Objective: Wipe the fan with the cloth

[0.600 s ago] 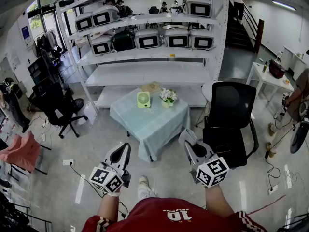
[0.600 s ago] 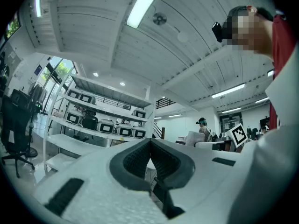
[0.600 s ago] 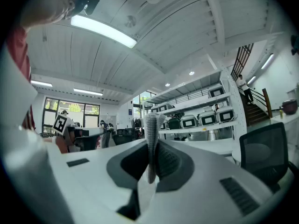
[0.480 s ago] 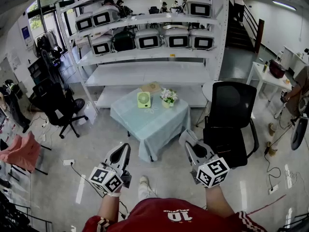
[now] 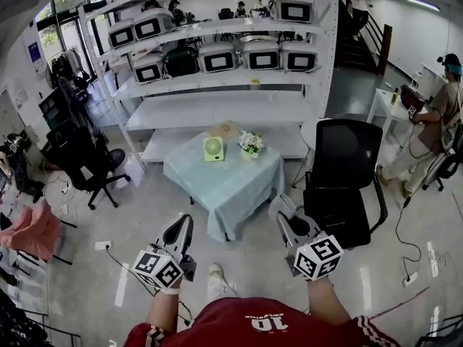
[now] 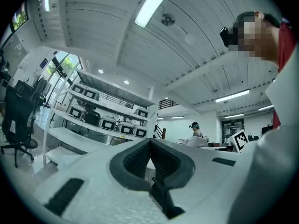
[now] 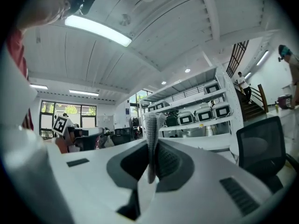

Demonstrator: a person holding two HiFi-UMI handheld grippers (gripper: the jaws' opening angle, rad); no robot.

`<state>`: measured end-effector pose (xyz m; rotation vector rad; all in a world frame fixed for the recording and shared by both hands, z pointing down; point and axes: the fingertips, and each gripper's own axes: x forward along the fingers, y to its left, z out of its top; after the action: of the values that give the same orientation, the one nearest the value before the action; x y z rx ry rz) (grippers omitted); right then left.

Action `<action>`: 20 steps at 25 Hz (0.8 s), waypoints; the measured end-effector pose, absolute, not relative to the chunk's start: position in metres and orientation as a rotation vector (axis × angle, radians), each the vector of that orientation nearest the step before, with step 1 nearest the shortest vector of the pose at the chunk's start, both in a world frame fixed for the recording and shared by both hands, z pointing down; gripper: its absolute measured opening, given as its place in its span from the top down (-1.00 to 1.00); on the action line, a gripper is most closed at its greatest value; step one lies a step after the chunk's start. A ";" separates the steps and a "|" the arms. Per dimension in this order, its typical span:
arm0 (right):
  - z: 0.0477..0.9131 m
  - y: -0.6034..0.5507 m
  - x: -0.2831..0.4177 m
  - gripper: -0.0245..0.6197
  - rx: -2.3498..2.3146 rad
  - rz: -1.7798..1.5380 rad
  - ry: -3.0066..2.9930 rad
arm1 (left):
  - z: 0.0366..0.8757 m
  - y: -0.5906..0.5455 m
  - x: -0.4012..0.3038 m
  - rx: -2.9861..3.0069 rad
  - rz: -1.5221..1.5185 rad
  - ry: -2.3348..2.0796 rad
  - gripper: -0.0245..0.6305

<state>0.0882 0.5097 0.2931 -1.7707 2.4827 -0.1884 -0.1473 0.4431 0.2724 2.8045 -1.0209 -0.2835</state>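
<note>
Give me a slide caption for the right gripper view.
Right gripper shut on a strip of grey cloth, with shelves and a black chair beyond.

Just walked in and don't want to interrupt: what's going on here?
A person stands back from the table, a gripper in each hand. The right gripper has its jaws shut on a cloth. The left gripper is shut and empty. The fan sits on the table, not yet wiped.
</note>
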 end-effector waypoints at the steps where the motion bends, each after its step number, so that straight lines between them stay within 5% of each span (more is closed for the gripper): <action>1: 0.295 0.510 0.087 0.87 -1.767 -0.198 2.480 | 0.274 0.442 -0.149 2.798 -0.279 -1.028 0.93; 20: 0.306 0.448 0.060 0.86 -1.739 -0.253 2.468 | 0.302 0.389 -0.201 2.731 -0.218 -1.149 0.93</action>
<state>0.0601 0.4479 0.3057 -1.7394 2.4685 -0.2535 -0.2008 0.3886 0.3023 2.7315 -1.1488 -0.2184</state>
